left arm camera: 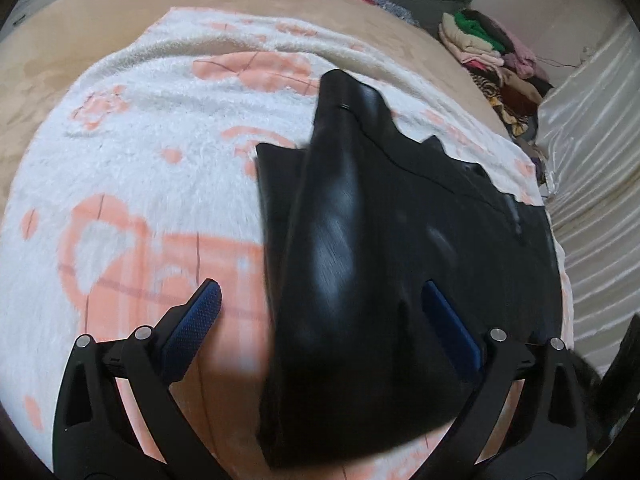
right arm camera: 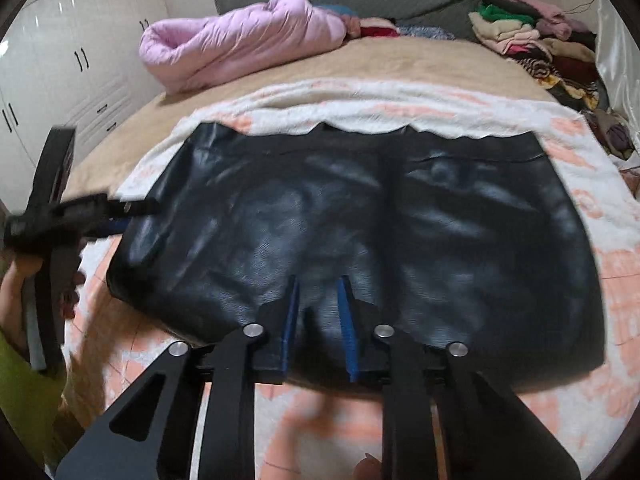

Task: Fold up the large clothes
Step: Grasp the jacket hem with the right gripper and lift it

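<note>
Right gripper pinches near hem of black leather garment, long axis crosswise; left gripper gapes wide, empty, at its left end.

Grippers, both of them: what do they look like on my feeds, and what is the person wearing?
Both match. The left gripper and right gripper have flat matte-black linkage arms with triangular cut-outs, round silver pivot pins and slim blue textured finger pads. No cables show. In the right wrist view, a yellow-green sleeve shows at the left edge.

One black leather garment, one blanket, two grippers.
</note>
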`<state>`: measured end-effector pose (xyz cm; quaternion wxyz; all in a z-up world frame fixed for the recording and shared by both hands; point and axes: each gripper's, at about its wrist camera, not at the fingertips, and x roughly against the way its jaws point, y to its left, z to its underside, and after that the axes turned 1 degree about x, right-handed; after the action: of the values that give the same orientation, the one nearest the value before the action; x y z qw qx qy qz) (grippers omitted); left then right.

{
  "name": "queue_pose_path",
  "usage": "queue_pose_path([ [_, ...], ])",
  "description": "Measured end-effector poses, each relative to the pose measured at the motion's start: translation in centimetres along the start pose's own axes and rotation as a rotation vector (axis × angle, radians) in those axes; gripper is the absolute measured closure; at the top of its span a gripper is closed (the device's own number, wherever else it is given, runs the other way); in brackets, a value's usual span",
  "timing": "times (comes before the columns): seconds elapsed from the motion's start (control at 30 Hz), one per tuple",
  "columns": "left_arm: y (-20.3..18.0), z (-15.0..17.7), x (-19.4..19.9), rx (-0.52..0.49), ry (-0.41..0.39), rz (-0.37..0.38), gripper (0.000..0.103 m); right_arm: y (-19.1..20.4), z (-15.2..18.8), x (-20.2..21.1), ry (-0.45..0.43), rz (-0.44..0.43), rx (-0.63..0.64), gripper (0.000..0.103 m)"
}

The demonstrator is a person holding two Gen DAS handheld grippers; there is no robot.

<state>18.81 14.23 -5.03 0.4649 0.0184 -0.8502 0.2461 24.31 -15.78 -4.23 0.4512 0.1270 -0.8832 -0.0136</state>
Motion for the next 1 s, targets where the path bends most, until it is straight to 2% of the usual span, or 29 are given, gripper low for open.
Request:
queue_pose_path([
  [0.1, 0.6, -1.1, -1.8, 0.019, 0.043, 0.009, 0.010, -0.2, 0.6, -2.1, 0.059, 0.022, -0.031, 0.087],
  [0.2, 1.1, -1.5, -3.2, 0.037, 0.061, 0.029, 0.010, 0.0, 1.0, -3.3, 0.062, 0.036, -0.022, 0.087],
  [0.23, 1.1, -1.6, -3.2, 0.047, 0.048, 0.029, 0.014, 0.0, 1.1, -3.5, 0.056, 0.034, -0.020, 0.087],
  [0.27, 1.1, -1.6, -3.1, 0.054, 0.039, 0.039, 0.030, 0.0, 1.2, -3.6, 0.052, 0.029, -0.019, 0.087],
  [0.33, 0.7, -1.7, -2.9, 0.065, 0.037, 0.089, 0.052, -0.2, 1.0, -3.5, 0.059, 0.008, -0.015, 0.087],
  [0.4, -0.3, -1.7, -2.4, 0.032, 0.023, 0.073, 0.062, -0.6, 0.0, -2.8, 0.085, -0.018, -0.026, 0.088],
  [0.47, -0.8, -1.9, -1.7, 0.010, 0.011, 0.084, 0.073, -0.8, -2.1, -1.6, 0.030, 0.000, -0.022, 0.090],
  [0.5, -1.2, -2.0, -1.0, 0.002, 0.000, 0.099, 0.075, -0.8, -3.7, -0.8, -0.037, 0.027, 0.001, 0.090],
  [0.57, -1.5, -2.1, 0.0, -0.005, -0.013, 0.126, 0.079, -1.2, -6.7, -0.8, -0.076, 0.023, -0.009, 0.089],
  [0.63, -1.9, -2.3, 0.7, -0.019, -0.024, 0.143, 0.080, -1.7, -8.8, -2.0, -0.080, -0.012, -0.026, 0.089],
  [0.7, -2.4, -2.5, 1.2, -0.037, -0.031, 0.146, 0.080, -2.0, -10.3, -4.6, -0.032, 0.002, -0.031, 0.089],
  [0.83, -3.2, -2.9, 1.5, -0.066, -0.032, 0.156, 0.082, -2.7, -9.8, -10.0, 0.096, 0.038, -0.065, 0.092],
  [1.0, -4.2, -3.3, 1.1, -0.086, -0.028, 0.133, 0.083, -2.4, -8.9, -10.1, 0.050, 0.042, -0.028, 0.092],
])
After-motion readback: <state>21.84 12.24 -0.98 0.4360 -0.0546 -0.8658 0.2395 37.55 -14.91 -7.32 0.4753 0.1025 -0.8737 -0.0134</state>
